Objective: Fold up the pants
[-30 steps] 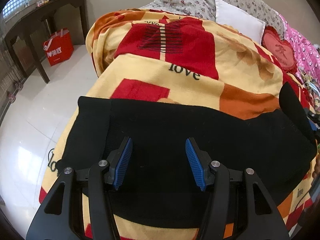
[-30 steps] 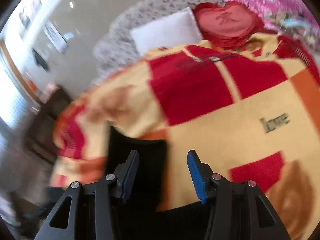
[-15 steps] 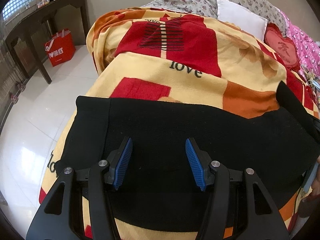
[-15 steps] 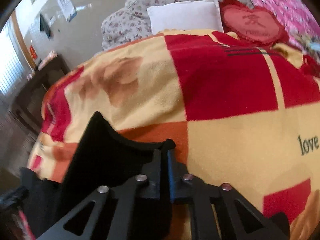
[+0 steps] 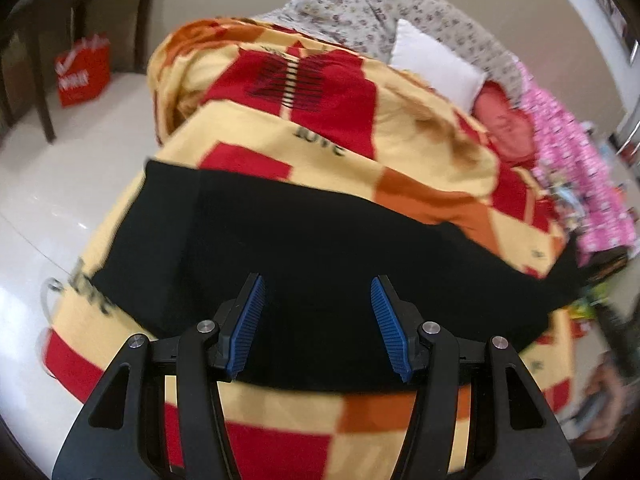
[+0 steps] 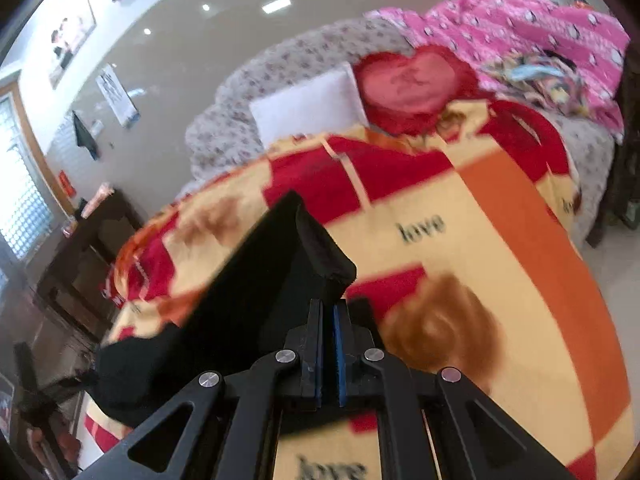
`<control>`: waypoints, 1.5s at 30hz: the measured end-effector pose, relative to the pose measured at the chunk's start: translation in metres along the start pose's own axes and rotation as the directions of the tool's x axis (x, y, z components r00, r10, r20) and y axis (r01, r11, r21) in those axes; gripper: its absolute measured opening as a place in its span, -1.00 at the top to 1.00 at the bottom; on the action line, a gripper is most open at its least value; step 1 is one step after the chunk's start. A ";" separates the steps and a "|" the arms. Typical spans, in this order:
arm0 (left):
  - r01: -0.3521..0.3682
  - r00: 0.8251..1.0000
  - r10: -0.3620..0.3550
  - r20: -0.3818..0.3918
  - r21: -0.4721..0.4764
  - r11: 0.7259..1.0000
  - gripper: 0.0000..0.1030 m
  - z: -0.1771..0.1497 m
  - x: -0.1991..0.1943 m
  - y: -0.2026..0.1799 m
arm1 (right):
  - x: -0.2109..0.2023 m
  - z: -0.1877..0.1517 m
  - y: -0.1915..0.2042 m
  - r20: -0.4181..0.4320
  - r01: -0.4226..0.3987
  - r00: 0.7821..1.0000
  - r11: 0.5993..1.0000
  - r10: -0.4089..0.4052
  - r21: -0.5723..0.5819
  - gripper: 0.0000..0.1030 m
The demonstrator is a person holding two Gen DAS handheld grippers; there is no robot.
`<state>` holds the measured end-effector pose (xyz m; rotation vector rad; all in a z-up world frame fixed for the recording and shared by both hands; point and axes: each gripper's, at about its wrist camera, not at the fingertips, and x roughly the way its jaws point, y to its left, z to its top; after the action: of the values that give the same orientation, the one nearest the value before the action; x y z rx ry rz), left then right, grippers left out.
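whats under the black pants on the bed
The black pants lie on a yellow, red and orange blanket printed with "love", which shows on all sides of them. Whatever is beneath the blanket is covered. The right gripper has pinched one end of the pants up.

matt black cloth pants [image 5: 320,240]; fuzzy fleece blanket [image 5: 400,128]; glossy tiled floor [image 5: 60,184]; ribbed blue claw pads [image 5: 248,324].

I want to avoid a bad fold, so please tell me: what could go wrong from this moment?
1. The right gripper pinches only an end of the black pants; the cloth might slip out as it is lifted.
2. The left gripper is open above the pants, holding nothing, so the whole garment may drag across the blanket instead of folding.
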<state>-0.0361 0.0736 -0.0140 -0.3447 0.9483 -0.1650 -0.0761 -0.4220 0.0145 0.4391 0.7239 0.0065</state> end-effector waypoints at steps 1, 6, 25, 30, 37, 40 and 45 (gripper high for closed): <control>0.021 1.000 -0.021 -0.006 -0.016 1.000 -0.07 -0.003 -0.001 -0.001 | 0.004 -0.005 -0.004 -0.017 -0.005 1.000 1.000 0.005 0.006 0.91; 0.076 0.995 -0.078 -0.058 -0.027 0.997 -0.08 -0.022 0.004 -0.019 | 0.016 -0.023 -0.013 -0.047 -0.004 0.999 0.999 0.006 0.042 0.88; 0.199 0.963 -0.215 -0.165 -0.106 0.974 -0.08 -0.034 0.036 -0.057 | 0.050 0.021 0.033 -0.105 -0.124 0.986 0.991 0.128 0.051 -0.14; 0.261 0.942 -0.292 -0.166 -0.186 0.947 -0.31 -0.031 0.041 -0.050 | 0.083 0.026 0.030 -0.223 -0.066 0.971 0.995 0.080 0.069 -0.15; 0.326 0.898 -0.394 -0.197 -0.307 0.894 -0.47 -0.026 0.051 -0.048 | 0.094 0.022 0.025 -0.266 -0.023 0.963 0.996 0.047 0.092 -0.15; 0.353 0.874 -0.439 -0.210 -0.347 0.869 -0.47 -0.028 0.052 -0.050 | 0.088 0.020 0.018 -0.263 -0.031 0.963 0.992 0.062 0.122 -0.15; 0.338 0.873 -0.444 -0.203 -0.407 0.849 -0.47 -0.023 0.061 -0.047 | 0.089 0.019 0.015 -0.259 -0.053 0.962 0.990 0.086 0.133 -0.15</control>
<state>-0.0195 0.0076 -0.0560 -0.8802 1.1934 -0.4333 0.0055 -0.4018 -0.0242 0.5911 0.9751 0.0878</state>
